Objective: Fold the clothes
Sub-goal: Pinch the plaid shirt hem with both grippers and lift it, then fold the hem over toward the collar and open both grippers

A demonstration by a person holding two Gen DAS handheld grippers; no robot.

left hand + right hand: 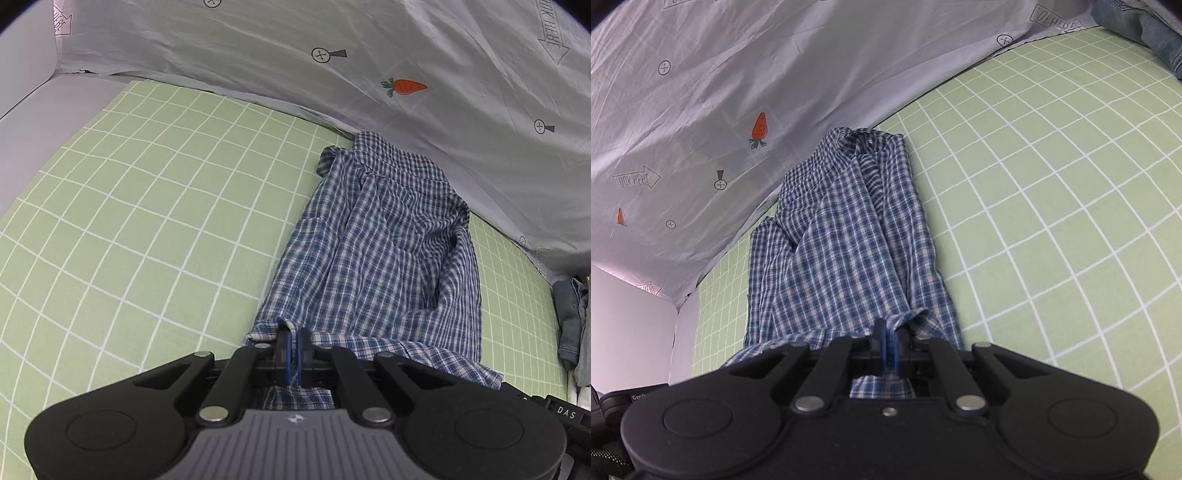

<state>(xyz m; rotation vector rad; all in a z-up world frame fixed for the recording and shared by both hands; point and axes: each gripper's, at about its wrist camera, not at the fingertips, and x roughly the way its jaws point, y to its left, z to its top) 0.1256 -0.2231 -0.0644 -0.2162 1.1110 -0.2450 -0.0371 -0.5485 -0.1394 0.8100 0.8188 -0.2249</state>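
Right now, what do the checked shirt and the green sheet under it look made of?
The checked shirt, pinched by the left gripper and right gripper, looks like thin woven cotton, matte, creasing softly. The green grid sheet looks like smooth matte cotton, stretched flat; blends cannot be ruled out.

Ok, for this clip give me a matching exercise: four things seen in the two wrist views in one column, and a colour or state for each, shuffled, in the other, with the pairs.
Things:
1. plaid shirt
2. bed sheet
3. hanging cloth
4. left hand-held gripper

Descriptions:
A. light green with a white grid
B. shut on the shirt's near edge
C. blue and white check, lying lengthwise and bunched
D. pale grey, printed with carrots and arrows

Pairs: 1-C, 2-A, 3-D, 4-B

The right hand-held gripper is likewise shut on the shirt's edge.
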